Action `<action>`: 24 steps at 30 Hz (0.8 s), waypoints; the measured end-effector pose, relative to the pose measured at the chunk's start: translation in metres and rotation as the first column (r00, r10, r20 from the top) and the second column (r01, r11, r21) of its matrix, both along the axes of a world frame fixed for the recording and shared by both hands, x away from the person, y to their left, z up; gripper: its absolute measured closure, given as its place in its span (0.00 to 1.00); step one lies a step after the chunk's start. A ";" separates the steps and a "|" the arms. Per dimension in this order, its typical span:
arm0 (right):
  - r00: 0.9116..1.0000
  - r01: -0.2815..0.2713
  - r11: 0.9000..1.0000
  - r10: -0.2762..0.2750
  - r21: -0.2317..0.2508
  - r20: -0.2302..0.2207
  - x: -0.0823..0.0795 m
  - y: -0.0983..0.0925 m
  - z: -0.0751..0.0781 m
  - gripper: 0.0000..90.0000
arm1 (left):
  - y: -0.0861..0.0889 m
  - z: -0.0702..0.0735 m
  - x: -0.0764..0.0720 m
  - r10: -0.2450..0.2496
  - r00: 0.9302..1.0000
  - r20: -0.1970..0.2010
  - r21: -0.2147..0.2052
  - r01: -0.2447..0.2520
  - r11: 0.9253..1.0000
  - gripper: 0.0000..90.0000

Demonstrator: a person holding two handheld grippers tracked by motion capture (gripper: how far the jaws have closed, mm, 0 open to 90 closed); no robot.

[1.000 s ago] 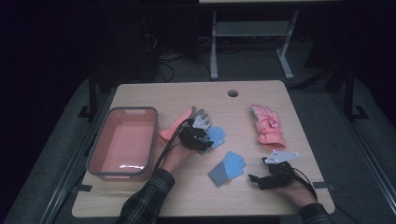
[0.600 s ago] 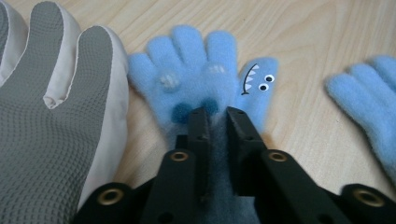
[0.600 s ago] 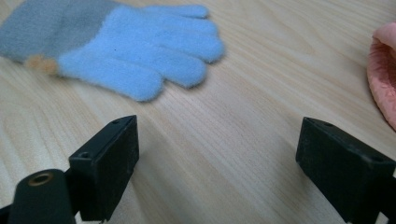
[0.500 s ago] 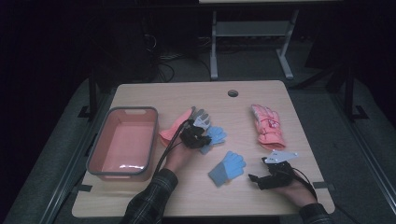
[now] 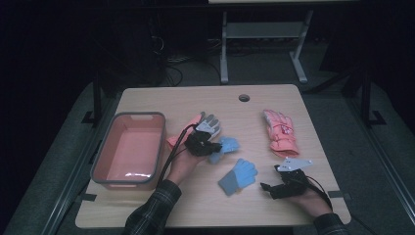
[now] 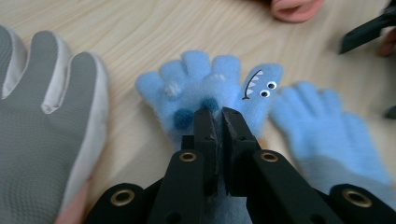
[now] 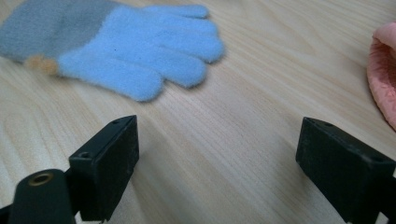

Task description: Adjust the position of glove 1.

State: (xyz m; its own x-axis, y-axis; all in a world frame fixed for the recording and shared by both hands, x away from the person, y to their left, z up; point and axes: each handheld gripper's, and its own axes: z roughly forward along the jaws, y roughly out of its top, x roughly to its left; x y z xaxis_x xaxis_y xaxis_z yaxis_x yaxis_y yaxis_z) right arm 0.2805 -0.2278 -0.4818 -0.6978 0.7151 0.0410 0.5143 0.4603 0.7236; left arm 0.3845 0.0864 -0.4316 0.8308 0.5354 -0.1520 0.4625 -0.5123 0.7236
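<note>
The small light-blue knit glove with a monster face (image 6: 210,88) lies fingers-away from the left gripper (image 6: 218,116), whose jaws pinch its palm, the pink plastic bin (image 5: 128,149) lying to its left.

Left gripper (image 6: 218,122) fingers pinched together, right gripper (image 7: 217,158) fingers spread

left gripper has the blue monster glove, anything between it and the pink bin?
Yes. The left gripper is shut on the blue knit glove with the monster face; the grey-and-white glove and a pink glove lie toward the pink plastic bin. Lifting should clear them.
</note>
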 end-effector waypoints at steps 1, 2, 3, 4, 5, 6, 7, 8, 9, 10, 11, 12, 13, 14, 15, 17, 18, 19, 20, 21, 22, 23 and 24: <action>1.000 0.000 1.000 0.000 0.000 0.000 0.000 0.000 0.000 0.15 | -0.001 0.004 -0.007 -0.005 1.000 0.002 -0.010 0.006 1.000 0.95; 1.000 0.000 1.000 0.000 0.000 0.000 0.000 0.000 0.000 0.15 | -0.002 0.006 -0.010 -0.016 1.000 0.003 -0.011 0.016 1.000 0.95; 1.000 0.000 1.000 0.000 0.000 0.000 0.000 0.000 0.000 0.15 | -0.003 0.007 -0.014 -0.013 1.000 0.002 -0.017 0.013 1.000 0.95; 1.000 0.000 1.000 0.000 0.000 0.000 0.000 0.000 0.000 0.15 | -0.003 0.007 -0.014 -0.013 1.000 0.002 -0.017 0.013 1.000 0.95; 1.000 0.000 1.000 0.000 0.000 0.001 0.000 0.000 0.000 0.14 | -0.005 0.008 -0.017 -0.016 1.000 -0.002 -0.019 0.016 1.000 0.95; 1.000 -0.001 1.000 0.001 0.000 0.001 0.000 0.000 0.000 0.15 | -0.009 0.009 -0.024 -0.035 0.999 -0.005 -0.013 0.034 0.999 0.95; 1.000 -0.001 1.000 0.001 0.000 0.001 0.000 0.000 0.000 0.15 | -0.009 0.009 -0.024 -0.035 0.999 -0.005 -0.013 0.034 0.999 0.95; 1.000 -0.001 1.000 0.001 0.000 0.001 0.000 0.000 0.000 0.14 | -0.014 0.010 -0.032 -0.040 0.999 -0.008 -0.013 0.040 0.999 0.95; 1.000 -0.001 1.000 0.001 0.000 0.001 0.000 0.000 0.000 0.14 | -0.014 0.010 -0.032 -0.040 0.999 -0.008 -0.013 0.040 0.999 0.95; 1.000 0.000 1.000 0.000 0.000 0.001 0.000 0.000 0.000 0.15 | -0.016 0.011 -0.036 -0.045 0.999 -0.004 -0.015 0.045 0.999 0.95; 1.000 -0.001 1.000 0.001 0.000 0.002 0.000 0.000 0.000 0.14 | -0.018 0.012 -0.040 -0.046 0.999 -0.006 -0.020 0.046 0.999 0.95; 1.000 -0.001 1.000 0.001 0.000 0.001 0.000 0.000 0.000 0.15 | -0.023 0.014 -0.047 -0.058 0.998 0.006 -0.017 0.058 0.998 0.95; 1.000 -0.001 1.000 0.001 0.000 0.001 0.000 0.000 0.000 0.15 | -0.023 0.014 -0.047 -0.058 0.998 0.006 -0.017 0.058 0.998 0.95; 1.000 0.000 1.000 0.000 0.000 0.001 0.000 0.000 0.000 0.14 | -0.029 0.016 -0.054 -0.064 0.998 0.014 -0.012 0.064 0.998 0.95; 1.000 0.000 1.000 0.000 0.000 0.000 0.000 0.000 0.000 0.14 | -0.031 0.016 -0.056 -0.074 0.997 0.019 0.006 0.074 0.997 0.95; 1.000 0.000 1.000 0.000 0.000 0.000 0.000 0.000 0.000 0.15 | -0.034 0.015 -0.058 -0.075 0.997 0.020 0.006 0.075 0.997 0.95; 1.000 0.000 1.000 0.000 0.000 0.000 0.000 0.000 0.000 0.15 | -0.038 0.013 -0.062 -0.074 0.997 0.018 0.016 0.074 0.997 0.95; 1.000 0.000 1.000 0.000 0.000 0.000 0.000 0.000 0.000 0.15 | -0.038 0.013 -0.062 -0.074 0.997 0.018 0.016 0.074 0.997 0.95; 1.000 0.000 1.000 0.000 0.000 0.000 0.000 0.000 0.000 0.15 | -0.040 0.011 -0.063 -0.079 0.997 0.015 0.016 0.079 0.997 0.95; 1.000 0.000 1.000 0.000 0.000 0.000 0.000 0.000 0.000 0.15 | -0.041 0.010 -0.064 -0.084 0.996 0.018 0.019 0.083 0.996 0.95; 1.000 0.000 1.000 0.000 0.000 0.000 0.000 0.000 0.000 0.15 | -0.043 0.009 -0.065 -0.084 0.996 0.019 0.027 0.083 0.996 0.95; 1.000 0.000 1.000 0.000 0.000 0.000 0.000 0.000 0.000 0.14 | -0.046 0.005 -0.067 -0.090 0.996 0.011 0.030 0.089 0.996 0.95; 1.000 0.000 1.000 0.000 0.000 0.000 0.000 0.000 0.000 0.14 | -0.046 0.005 -0.067 -0.090 0.996 0.011 0.030 0.089 0.996 0.95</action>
